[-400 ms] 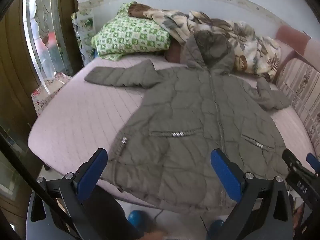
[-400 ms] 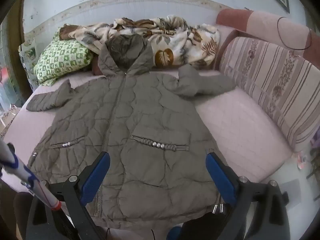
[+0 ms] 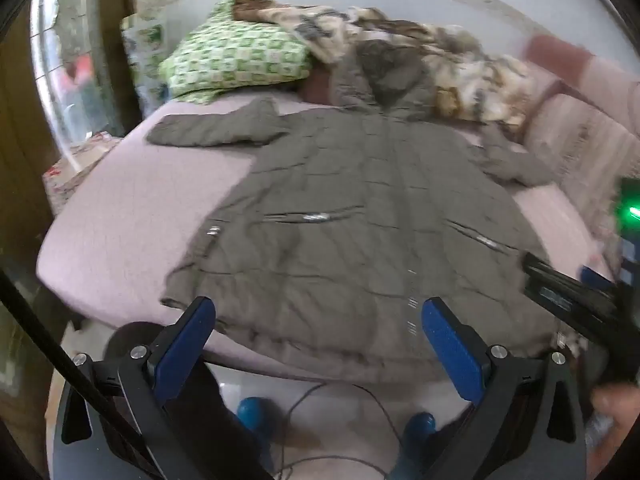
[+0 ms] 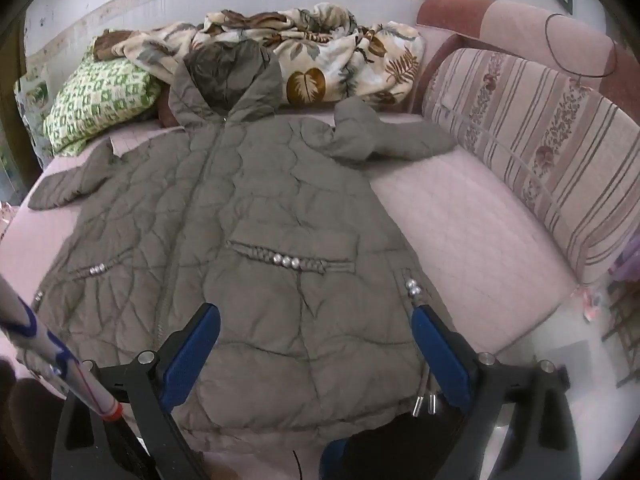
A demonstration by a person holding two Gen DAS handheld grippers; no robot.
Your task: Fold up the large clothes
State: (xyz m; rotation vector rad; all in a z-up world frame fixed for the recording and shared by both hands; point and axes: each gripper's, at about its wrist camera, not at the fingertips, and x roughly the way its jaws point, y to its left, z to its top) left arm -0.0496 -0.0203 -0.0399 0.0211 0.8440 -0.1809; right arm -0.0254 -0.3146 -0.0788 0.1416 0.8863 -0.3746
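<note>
Left view first: your left gripper [image 3: 318, 344] hangs at the near edge of the bed [image 3: 132, 208], fingers spread wide with nothing between them, tilted down toward the jacket [image 3: 352, 216]. That jacket lies front up, hem near, hood [image 3: 384, 76] far, sleeves thrown out left and right; spread so, it probably offers hem and sleeves for a first fold. A green pillow [image 3: 236, 60] and a leaf-print blanket [image 3: 460, 68] crowd the far edge behind the hood. This view is blurred. At its right edge part of the right gripper [image 3: 576, 300] shows.

Right view: your right gripper [image 4: 316, 352] hovers over the hem's right half, fingers likewise released, gripping nothing. Two drawcord tips [image 4: 424, 402] dangle from the hem beside the right finger and could snag. A striped cushion [image 4: 532, 152] bounds the bed on the right, limiting sleeve room.
</note>
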